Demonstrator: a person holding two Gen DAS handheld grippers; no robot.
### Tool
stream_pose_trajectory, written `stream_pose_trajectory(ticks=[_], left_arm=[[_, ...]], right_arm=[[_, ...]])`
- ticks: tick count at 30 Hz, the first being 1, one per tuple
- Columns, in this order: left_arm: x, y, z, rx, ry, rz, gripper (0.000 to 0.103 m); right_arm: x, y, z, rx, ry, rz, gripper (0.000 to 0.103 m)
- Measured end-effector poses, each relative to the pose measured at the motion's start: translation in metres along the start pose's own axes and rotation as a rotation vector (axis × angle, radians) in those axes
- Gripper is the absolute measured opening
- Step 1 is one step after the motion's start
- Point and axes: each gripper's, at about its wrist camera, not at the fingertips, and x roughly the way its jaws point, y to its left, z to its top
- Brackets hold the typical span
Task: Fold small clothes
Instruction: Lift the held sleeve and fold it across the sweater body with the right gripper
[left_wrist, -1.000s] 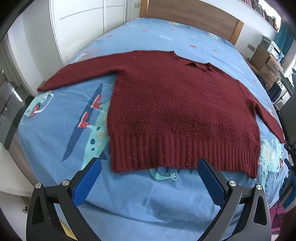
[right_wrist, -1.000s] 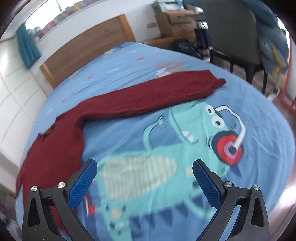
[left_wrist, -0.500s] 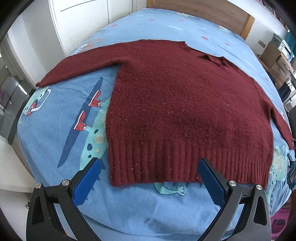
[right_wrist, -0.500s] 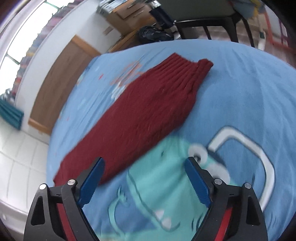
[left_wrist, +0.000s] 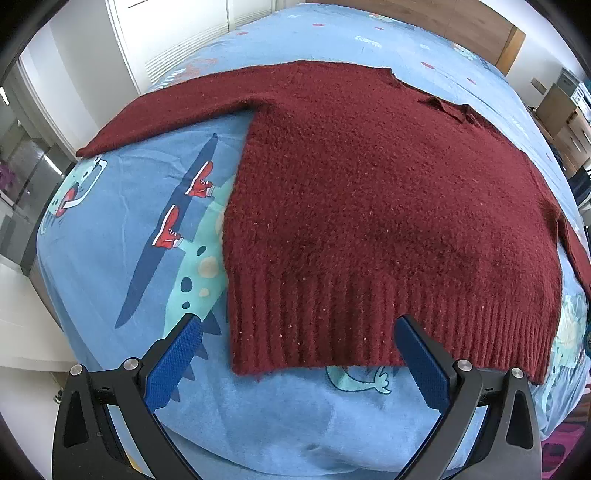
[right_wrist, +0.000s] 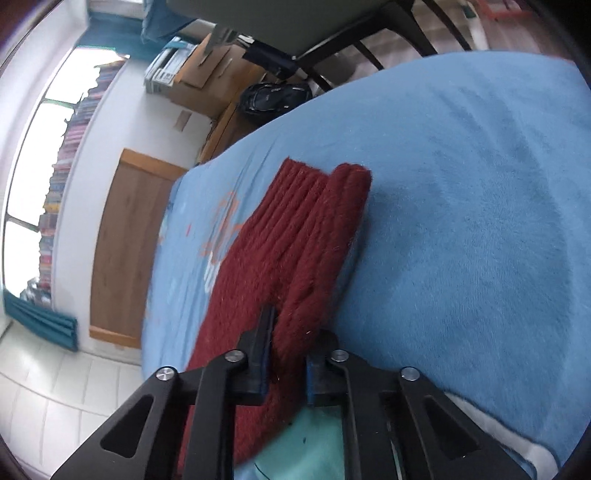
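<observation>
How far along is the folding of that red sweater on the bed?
Barely begun. Done: the sweater lies spread flat on the bed, no fold yet. In hand: the right gripper has clamped one sleeve near its cuff; the left gripper hangs open over the hem. Left: every fold.

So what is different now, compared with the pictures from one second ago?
The right gripper rolled over, travelled to the sweater's right sleeve and shut on it near the cuff; before, it was wide open above the bedsheet. The left gripper came a little closer to the sweater's ribbed hem, open as before. The sweater lies flat as it did.
</observation>
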Motion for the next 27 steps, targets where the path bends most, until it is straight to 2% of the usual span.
stream_pose_trajectory(ticks=[7, 13, 18, 27], left_arm=[[0.007, 0.008, -0.001, -0.032, 0.016, 0.005, 0.102], [0.011, 0.022, -0.002, -0.08, 0.032, -0.025, 0.102], [0.009, 0.037, -0.003, -0.108, 0.029, -0.04, 0.102], [0.003, 0.078, -0.009, -0.19, 0.013, -0.066, 0.102]], right_arm=[[-0.002, 0.039, 0.009, -0.05, 0.013, 0.065, 0.008], [0.008, 0.099, -0.012, -0.125, 0.076, 0.156, 0.008], [0.03, 0.156, -0.051, -0.152, 0.17, 0.253, 0.008], [0.076, 0.27, -0.158, -0.199, 0.369, 0.401, 0.008]])
